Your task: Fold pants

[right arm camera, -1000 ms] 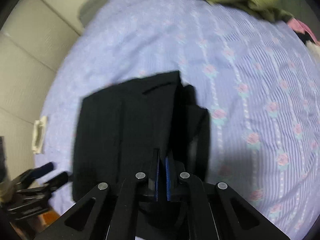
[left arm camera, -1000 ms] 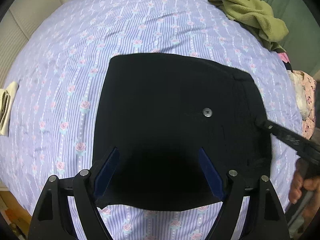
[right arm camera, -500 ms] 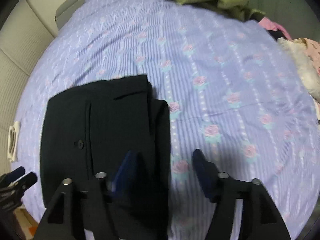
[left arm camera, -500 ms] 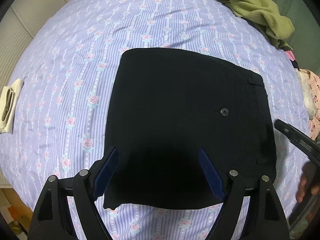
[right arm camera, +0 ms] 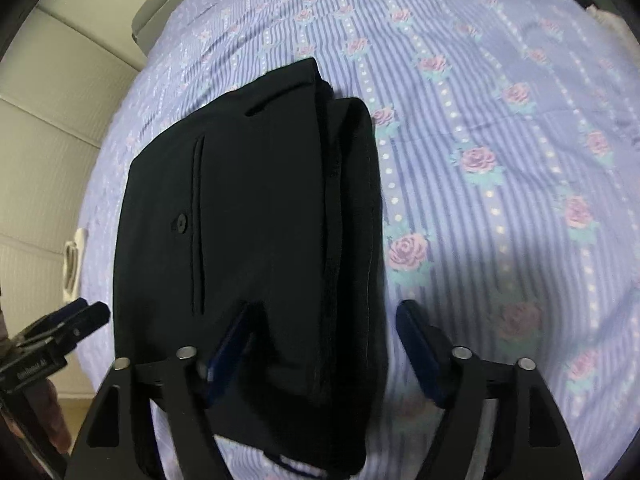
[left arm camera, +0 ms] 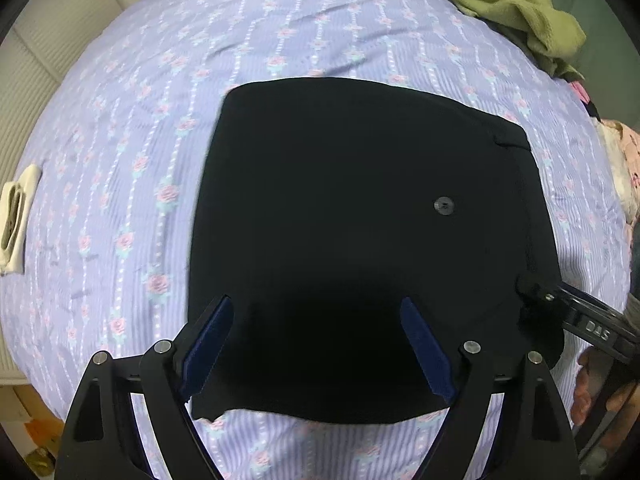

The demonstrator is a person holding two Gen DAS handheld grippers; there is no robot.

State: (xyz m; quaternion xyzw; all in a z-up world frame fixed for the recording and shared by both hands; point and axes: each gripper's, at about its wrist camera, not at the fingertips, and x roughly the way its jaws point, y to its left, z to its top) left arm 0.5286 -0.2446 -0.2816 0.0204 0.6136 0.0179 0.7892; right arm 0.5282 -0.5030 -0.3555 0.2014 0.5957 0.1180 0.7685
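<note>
Left wrist: green garment point(left arm camera: 516, 4) and what looks like cream cloth point(left arm camera: 16, 220) flank pants point(left arm camera: 360, 220).

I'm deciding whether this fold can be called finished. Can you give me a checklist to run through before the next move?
1. Black pants folded into a compact stack on the bedsheet: ok.
2. Left gripper open, holding nothing: ok.
3. Right gripper released; jaws have just been opening, fabric edge between them unpinched: ok.
4. Right-side layers flush: not ok, lower layer sticks out.
5. Green garment lies apart from the pants: ok.
6. Underside smooth: cannot tell.
</note>
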